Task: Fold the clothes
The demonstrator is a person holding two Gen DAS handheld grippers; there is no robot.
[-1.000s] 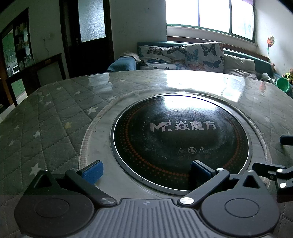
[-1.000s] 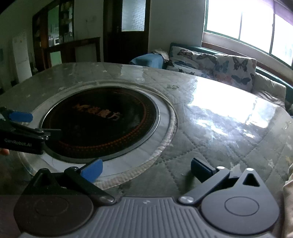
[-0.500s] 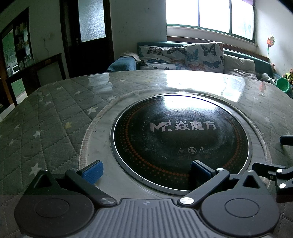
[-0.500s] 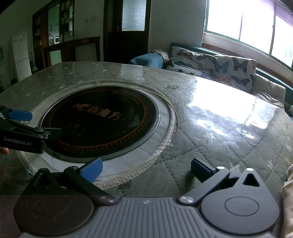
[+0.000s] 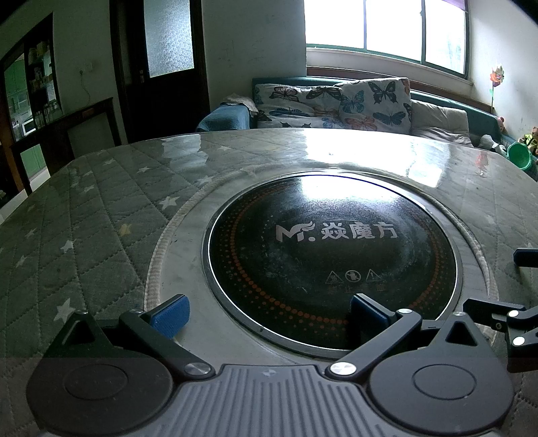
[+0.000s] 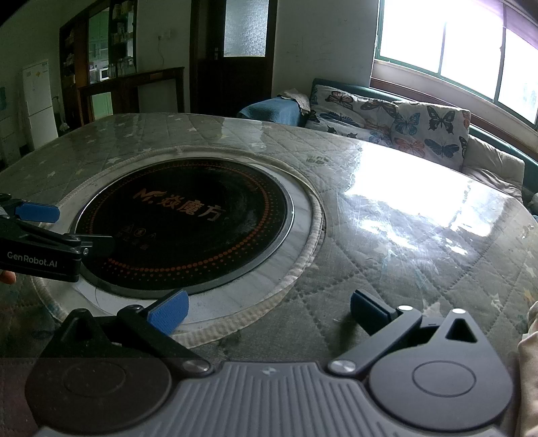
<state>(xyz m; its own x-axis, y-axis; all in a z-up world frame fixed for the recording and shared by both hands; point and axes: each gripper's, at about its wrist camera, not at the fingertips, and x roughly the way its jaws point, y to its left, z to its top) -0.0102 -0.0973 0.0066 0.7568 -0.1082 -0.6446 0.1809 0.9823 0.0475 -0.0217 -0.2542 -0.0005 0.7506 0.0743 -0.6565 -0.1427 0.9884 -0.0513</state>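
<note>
Left claw (image 5: 269, 314): open. Its two blue-padded fingers stand wide apart and hold nothing. It hangs low over the near rim of the round black cooktop (image 5: 333, 262) set into the counter (image 5: 84, 242). The left finger is over the pale ring that surrounds the cooktop; the right finger is over the black glass.

Right claw (image 6: 269, 311): open. Its fingers are spread and empty. It sits to the right of the cooktop, over the quilted green cover with white stars that lies under a clear, glossy sheet on the counter. Its left finger is above the pale ring; its right finger is above the quilted cover.

In the right wrist view, the left claw appears at the left edge, beside the cooktop, with a fingertip of the person just visible below its body. In the left wrist view, part of the right claw appears at the right edge.

Clothes: a small patch of pale fabric (image 6: 528, 363) shows at the far right edge of the right wrist view, just beside the right claw body. It is too cropped to tell what garment it is or how it lies.

Background: a sofa with butterfly-print cushions (image 5: 336, 104) stands beyond the counter, beneath a bright window (image 5: 386, 27).
</note>
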